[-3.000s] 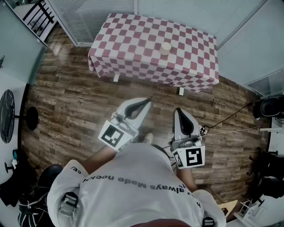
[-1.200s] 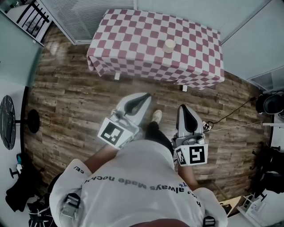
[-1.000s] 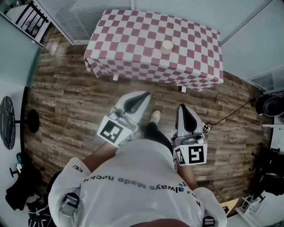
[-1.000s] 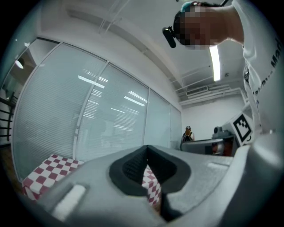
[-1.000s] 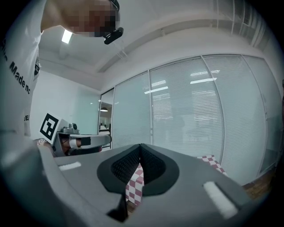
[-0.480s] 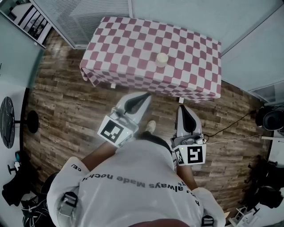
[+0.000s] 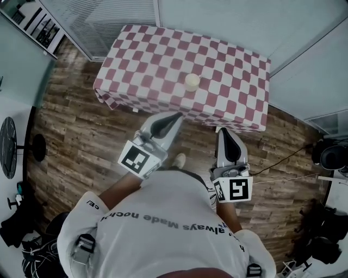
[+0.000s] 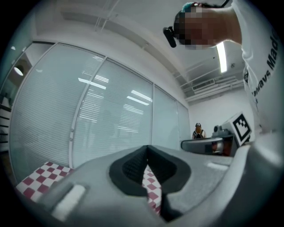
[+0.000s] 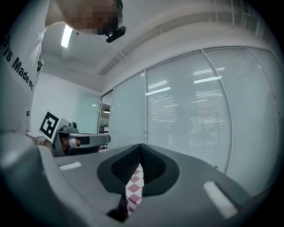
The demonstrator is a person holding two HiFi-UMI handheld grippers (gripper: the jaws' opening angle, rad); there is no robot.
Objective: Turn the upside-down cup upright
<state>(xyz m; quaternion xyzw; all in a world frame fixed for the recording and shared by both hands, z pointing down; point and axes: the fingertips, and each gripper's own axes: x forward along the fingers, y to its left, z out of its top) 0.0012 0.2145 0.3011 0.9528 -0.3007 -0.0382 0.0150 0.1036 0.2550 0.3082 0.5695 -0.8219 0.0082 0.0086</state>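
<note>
A pale cup [image 7: 192,81] stands upside down near the middle of the red-and-white checked table [image 7: 152,59] in the head view. My left gripper [image 7: 178,115] is shut and empty, its tip at the table's near edge, below and left of the cup. My right gripper [image 7: 222,130] is also shut and empty, just short of that edge, below and right of the cup. In the left gripper view my left gripper [image 8: 147,150] shows closed jaws with checked cloth [image 8: 151,186] beyond. My right gripper [image 9: 140,148] looks the same in its own view. The cup is hidden in both gripper views.
A wood-plank floor [image 7: 76,136] surrounds the table. Glass walls with blinds [image 7: 109,16] stand behind it. A black round stool base [image 7: 38,146] sits at the left, cables and dark gear [image 7: 326,155] at the right. My foot [image 7: 178,160] shows between the grippers.
The table and cup have drawn nearer in the head view as I walked forward. Both grippers now reach the table's near edge, still shut.
</note>
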